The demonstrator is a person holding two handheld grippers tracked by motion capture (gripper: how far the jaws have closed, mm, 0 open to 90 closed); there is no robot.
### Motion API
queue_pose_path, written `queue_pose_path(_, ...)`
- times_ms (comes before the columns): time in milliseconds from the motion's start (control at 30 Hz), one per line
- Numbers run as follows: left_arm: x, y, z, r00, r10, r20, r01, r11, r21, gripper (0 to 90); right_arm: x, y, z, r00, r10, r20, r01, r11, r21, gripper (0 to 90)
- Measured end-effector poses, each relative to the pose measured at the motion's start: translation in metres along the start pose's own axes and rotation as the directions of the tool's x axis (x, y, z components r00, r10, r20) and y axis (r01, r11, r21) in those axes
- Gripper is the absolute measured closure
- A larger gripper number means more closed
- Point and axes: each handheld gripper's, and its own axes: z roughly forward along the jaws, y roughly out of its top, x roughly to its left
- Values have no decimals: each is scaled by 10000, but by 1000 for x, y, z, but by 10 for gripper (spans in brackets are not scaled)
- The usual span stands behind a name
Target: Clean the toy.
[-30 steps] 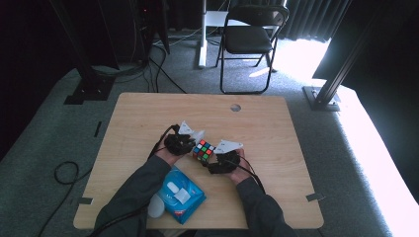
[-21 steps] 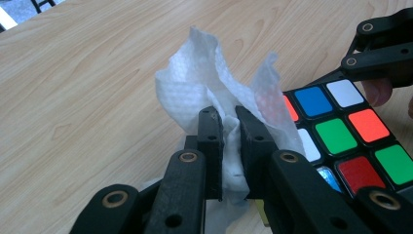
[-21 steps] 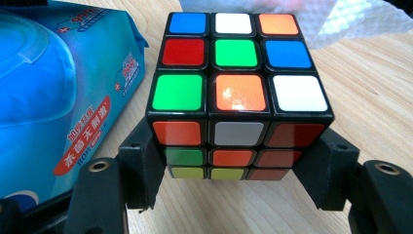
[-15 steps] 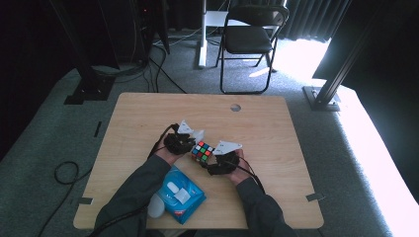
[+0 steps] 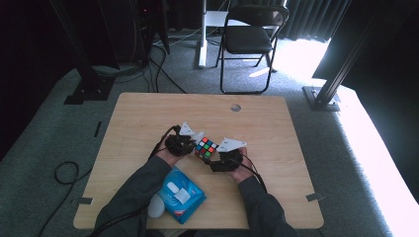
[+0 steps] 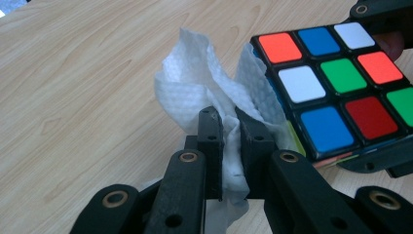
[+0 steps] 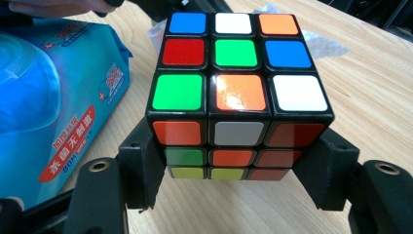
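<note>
1. The wooden worktop (image 5: 148, 118) carries everything.
2. A blue wet-wipe pack (image 5: 180, 195) lies near its front edge, just beside the person's left sleeve.
3. The scrambled puzzle cube (image 7: 234, 73) is lifted just above mid-worktop, clamped at its sides by the right tongs (image 7: 234, 170).
4. The left tongs (image 6: 229, 141) pinch a crumpled white tissue (image 6: 195, 83), which presses against the cube's side.
</note>
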Motion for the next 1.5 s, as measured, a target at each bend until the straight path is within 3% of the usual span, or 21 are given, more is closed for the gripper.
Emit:
queue_pose_path(400, -1, -3, 4, 10000, 62, -5, -62, 9997, 237, 823, -4, 3, -6, 9997, 194, 152, -190, 9994, -278, 343)
queue_pose_path(900, 0, -2, 2, 9998, -10, 191, 10, 10000, -5, 823, -11, 4, -13, 9977, 527, 436, -502, 9972, -558, 343)
queue_pose_path(1500, -1, -3, 3, 9997, 78, 214, -79, 9999, 72, 824, -14, 5, -17, 9931, 870, 786, -810, 9937, -776, 343)
